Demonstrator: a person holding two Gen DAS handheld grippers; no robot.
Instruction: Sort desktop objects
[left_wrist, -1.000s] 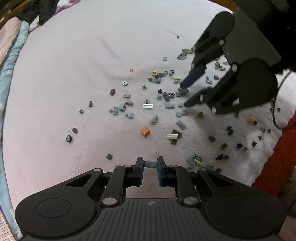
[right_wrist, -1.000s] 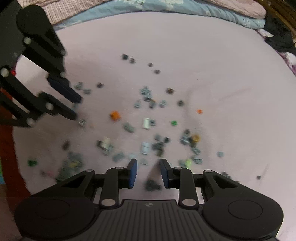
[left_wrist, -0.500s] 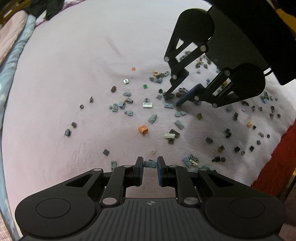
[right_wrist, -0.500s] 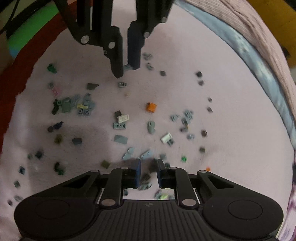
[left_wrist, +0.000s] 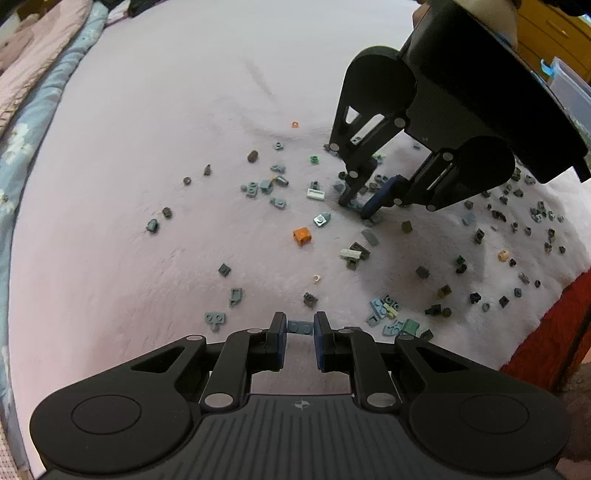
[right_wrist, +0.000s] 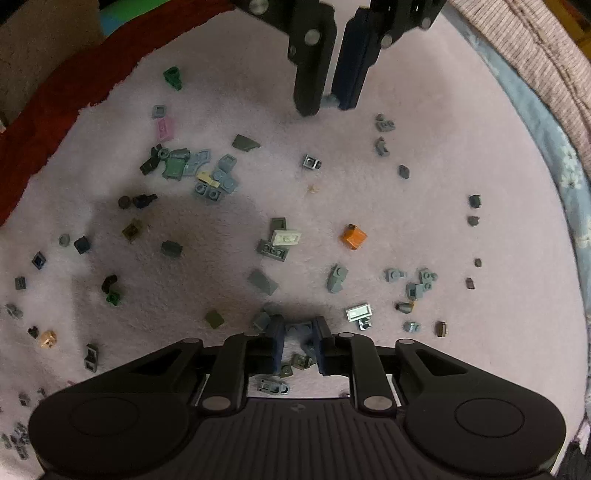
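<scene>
Both hand-held grippers, left (left_wrist: 299, 328) and right (right_wrist: 298, 334), each pinch a grey plate

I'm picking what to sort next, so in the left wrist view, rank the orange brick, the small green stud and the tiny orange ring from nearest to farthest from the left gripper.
From the left gripper:
1. Orange brick, mid-blanket, nearly straight ahead.
2. Small green stud, farther out, just left of the right gripper.
3. Tiny orange ring, farthest, alone beyond the scatter.
</scene>
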